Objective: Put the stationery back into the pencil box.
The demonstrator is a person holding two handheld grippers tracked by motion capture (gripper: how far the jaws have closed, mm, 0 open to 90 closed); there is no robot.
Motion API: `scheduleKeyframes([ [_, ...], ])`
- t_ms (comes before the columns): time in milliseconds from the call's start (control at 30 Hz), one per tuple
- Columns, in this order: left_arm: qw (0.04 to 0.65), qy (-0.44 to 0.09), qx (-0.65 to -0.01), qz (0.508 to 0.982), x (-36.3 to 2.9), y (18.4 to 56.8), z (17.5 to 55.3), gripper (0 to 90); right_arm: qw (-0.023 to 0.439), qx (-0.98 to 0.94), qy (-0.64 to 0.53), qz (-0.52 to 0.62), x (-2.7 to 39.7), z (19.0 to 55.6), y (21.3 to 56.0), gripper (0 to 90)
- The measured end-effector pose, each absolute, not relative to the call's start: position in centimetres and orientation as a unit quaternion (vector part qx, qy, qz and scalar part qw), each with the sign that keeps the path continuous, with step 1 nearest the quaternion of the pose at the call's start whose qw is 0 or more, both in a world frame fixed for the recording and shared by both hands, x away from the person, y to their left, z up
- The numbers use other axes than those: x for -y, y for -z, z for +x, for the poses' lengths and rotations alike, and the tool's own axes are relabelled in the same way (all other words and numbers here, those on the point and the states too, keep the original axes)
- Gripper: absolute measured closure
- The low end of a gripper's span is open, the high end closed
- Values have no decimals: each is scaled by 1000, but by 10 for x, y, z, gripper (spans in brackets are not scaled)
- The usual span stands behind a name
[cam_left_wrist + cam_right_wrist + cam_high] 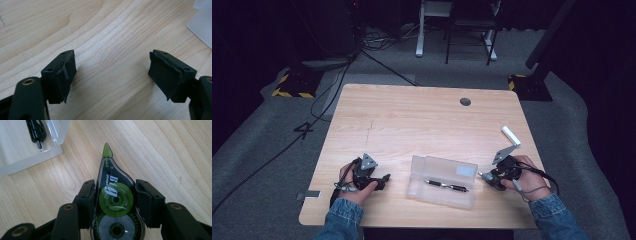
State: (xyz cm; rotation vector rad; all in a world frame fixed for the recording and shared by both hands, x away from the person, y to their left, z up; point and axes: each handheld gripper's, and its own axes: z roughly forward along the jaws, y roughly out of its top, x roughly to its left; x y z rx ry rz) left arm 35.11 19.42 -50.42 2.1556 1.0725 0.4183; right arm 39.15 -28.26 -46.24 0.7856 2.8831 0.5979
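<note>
Right gripper [115, 202] — clamped on a correction tape dispenser [113, 195], one pad on each flat flank, green wheel facing the camera, green tip pointing ahead toward the open case. In the high view this gripper [488, 179] sits low at the table's [412, 115] near right, just beside the case's right end.

Left gripper [111, 72] stands open with nothing between the pads, bare wood under it; in the high view it [382, 181] rests at the near left, near the case but apart from it.

Clear plastic case [443, 181] lies open between the two hands, a black pen [447, 186] inside along the tray. Its corner and the pen's tip [37, 143] show just ahead of the dispenser.

Likely step: set the dispenser into the case. To do it well — lift clear of the case rim first, keep the body level, lower it beside the pen rather than on it, then let go.

Farther right, a white stick-shaped object [511, 135] lies near the table edge, well apart.
</note>
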Motion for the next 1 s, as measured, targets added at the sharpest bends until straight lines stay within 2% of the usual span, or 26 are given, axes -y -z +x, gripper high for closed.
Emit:
scheduleKeyframes([
  [533, 342, -161, -412, 829, -194, 504, 351, 219, 69, -923, -261, 273, 292, 384, 428, 520],
  [1000, 342, -161, -412, 829, -194, 504, 351, 219, 83, -914, -312, 244, 278, 370, 396, 520],
])
